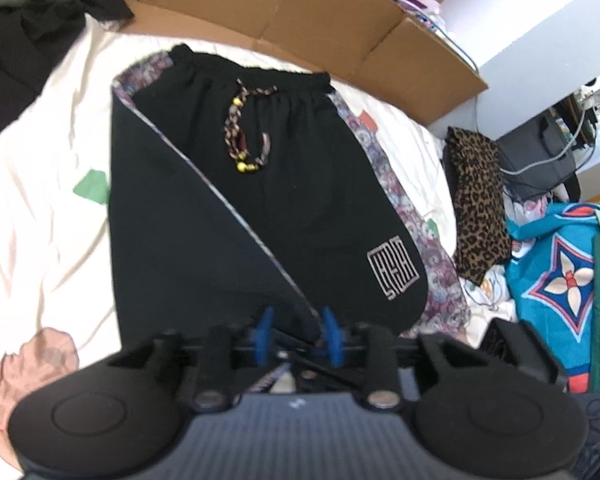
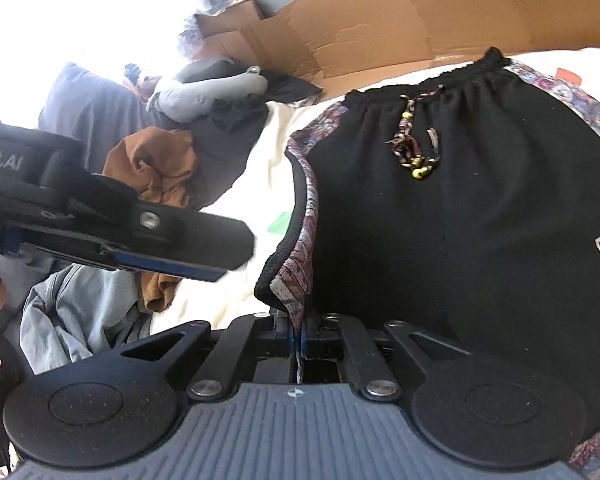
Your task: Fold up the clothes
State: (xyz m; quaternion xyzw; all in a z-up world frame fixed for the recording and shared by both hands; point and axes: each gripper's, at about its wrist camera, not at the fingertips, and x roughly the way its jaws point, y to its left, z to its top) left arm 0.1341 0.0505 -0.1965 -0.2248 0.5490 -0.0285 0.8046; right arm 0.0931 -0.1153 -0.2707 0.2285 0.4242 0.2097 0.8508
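garment: black shorts point(image 1: 236, 184) flat on a cream sheet point(image 1: 40, 184), waistband on the far side toward the cardboard point(image 1: 300, 28). Patterned side stripes along both outer edges, white square logo point(image 1: 394, 268) near one leg hem, braided drawstring point(image 1: 248, 128) with yellow beads lying on the front below the waistband.
fold state: one side is turned over the front; its patterned edge runs as a diagonal from the waistband corner down to the near hem.
left gripper point(image 1: 298, 336): blue pads stand part-way apart, just above the near end of that diagonal edge. Some patterned fabric shows low between the fingers, near the gripper body; cannot tell whether it touches the pads. From the right wrist view the same tool hangs clear over the sheet, beside the shorts' edge.
right gripper point(image 2: 298, 338): jaws closed tight on the patterned edge of the shorts; a strip of fabric is pinched between the blue pads and rises from them as a lifted flap.
surroundings: leopard-print cloth point(image 1: 476, 208) lies just beyond the logo side of the shorts, blue patterned bedding point(image 1: 556, 264) further out. Brown garment point(image 2: 160, 168) and a pale grey-blue one point(image 2: 84, 308) are heaped off the other side, well apart from the shorts. Grey neck pillow point(image 2: 204, 92) sits near the cardboard.
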